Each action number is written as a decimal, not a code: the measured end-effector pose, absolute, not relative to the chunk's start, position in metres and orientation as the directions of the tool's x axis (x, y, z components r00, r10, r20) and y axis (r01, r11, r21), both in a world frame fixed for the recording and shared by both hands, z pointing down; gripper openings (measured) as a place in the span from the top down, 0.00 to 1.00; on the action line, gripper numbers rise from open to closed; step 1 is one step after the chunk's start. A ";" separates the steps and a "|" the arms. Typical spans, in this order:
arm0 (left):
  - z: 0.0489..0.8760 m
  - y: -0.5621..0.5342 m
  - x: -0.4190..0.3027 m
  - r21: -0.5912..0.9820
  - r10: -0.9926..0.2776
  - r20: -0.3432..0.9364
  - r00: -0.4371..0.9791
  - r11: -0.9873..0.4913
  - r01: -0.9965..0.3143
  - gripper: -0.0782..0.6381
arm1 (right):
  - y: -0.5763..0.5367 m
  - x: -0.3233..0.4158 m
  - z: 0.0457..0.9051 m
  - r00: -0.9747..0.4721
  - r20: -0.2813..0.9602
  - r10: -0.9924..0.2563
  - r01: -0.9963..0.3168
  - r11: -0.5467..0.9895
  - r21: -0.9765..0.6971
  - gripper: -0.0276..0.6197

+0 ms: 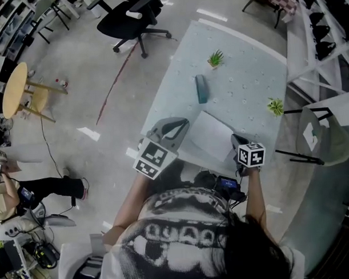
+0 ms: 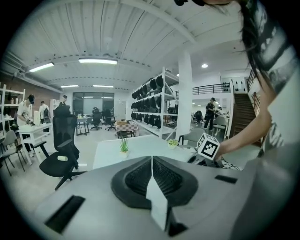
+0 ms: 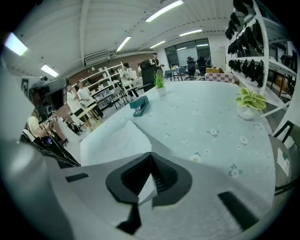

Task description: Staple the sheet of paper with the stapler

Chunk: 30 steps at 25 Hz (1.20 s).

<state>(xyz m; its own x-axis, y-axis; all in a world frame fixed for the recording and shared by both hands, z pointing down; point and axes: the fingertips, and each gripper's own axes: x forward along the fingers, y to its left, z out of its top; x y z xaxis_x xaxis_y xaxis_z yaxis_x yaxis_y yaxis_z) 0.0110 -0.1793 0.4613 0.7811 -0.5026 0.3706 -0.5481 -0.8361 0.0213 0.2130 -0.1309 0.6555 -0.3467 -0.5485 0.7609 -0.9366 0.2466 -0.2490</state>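
Observation:
A white sheet of paper (image 1: 210, 135) lies near the front edge of the pale flowered table (image 1: 249, 76). A teal stapler (image 1: 202, 88) rests farther back, apart from the sheet. My right gripper (image 1: 237, 142) is at the sheet's near right corner. In the right gripper view the right gripper (image 3: 150, 158) is shut, the paper (image 3: 115, 140) runs up to it with its edge raised, and the stapler (image 3: 139, 106) lies beyond. My left gripper (image 1: 175, 126) hovers at the table's near left edge beside the sheet. The left gripper (image 2: 152, 161) is shut, with no paper ahead of it.
Two small potted plants (image 1: 215, 58) (image 1: 275, 107) stand on the table's far and right parts. A black office chair (image 1: 133, 20) is on the floor beyond the table's left, and a grey chair (image 1: 323, 138) stands at its right. A person's arms reach over the near edge.

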 end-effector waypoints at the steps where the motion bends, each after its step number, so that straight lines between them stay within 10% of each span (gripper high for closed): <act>1: 0.461 -0.182 0.007 0.020 -0.500 0.369 0.783 -0.838 -0.545 0.88 | -0.135 0.207 0.655 -0.347 0.759 -0.552 -0.937 0.248 -0.248 0.95; 30: 0.461 -0.205 -0.042 0.030 -0.488 0.350 0.800 -0.847 -0.530 0.88 | -0.220 0.213 0.664 -0.266 0.816 -0.513 -0.959 0.225 -0.171 0.95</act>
